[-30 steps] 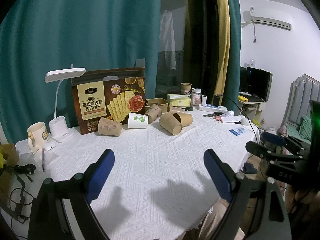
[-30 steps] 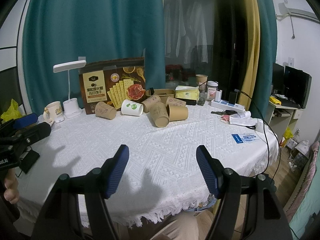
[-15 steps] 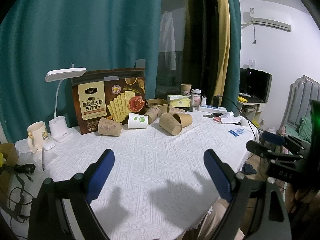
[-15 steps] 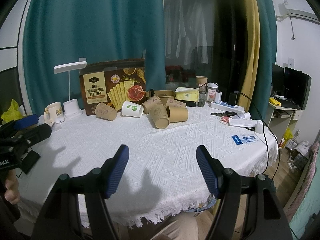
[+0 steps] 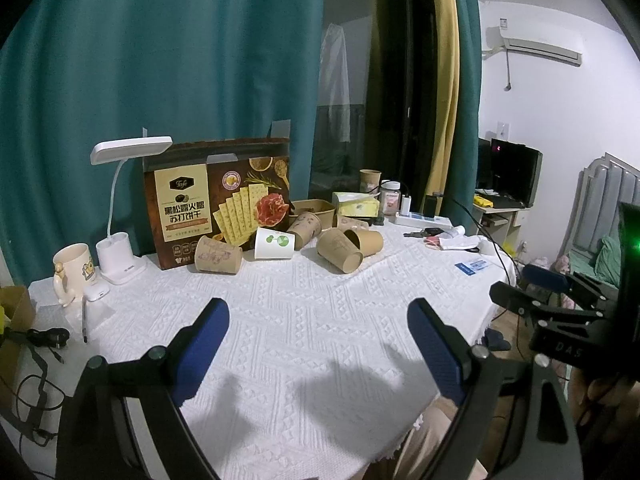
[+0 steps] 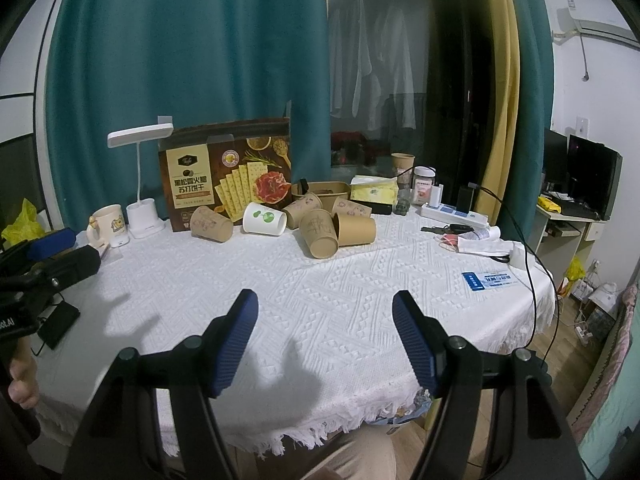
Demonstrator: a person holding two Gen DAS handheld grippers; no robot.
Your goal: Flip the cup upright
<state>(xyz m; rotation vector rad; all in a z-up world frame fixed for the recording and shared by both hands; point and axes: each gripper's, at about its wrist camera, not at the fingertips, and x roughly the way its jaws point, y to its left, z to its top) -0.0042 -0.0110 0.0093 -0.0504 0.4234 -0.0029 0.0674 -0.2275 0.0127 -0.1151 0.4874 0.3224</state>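
Note:
Several paper cups lie on their sides at the back of the white tablecloth: a brown cup (image 5: 218,255) on the left, a white cup with a green print (image 5: 274,243), then a cluster of brown cups (image 5: 340,250). The right wrist view shows the same brown cup (image 6: 211,224), white cup (image 6: 264,219) and cluster (image 6: 320,236). My left gripper (image 5: 318,314) hovers open over the near cloth, far short of the cups. My right gripper (image 6: 325,304) is open too, with nothing between its fingers.
A cracker box (image 5: 218,200), a white desk lamp (image 5: 118,256) and a mug (image 5: 74,266) stand at the back left. A tissue box (image 6: 374,192), a jar (image 6: 424,190), a power strip (image 6: 454,214) and papers (image 6: 486,280) crowd the right side. Cables hang off both table edges.

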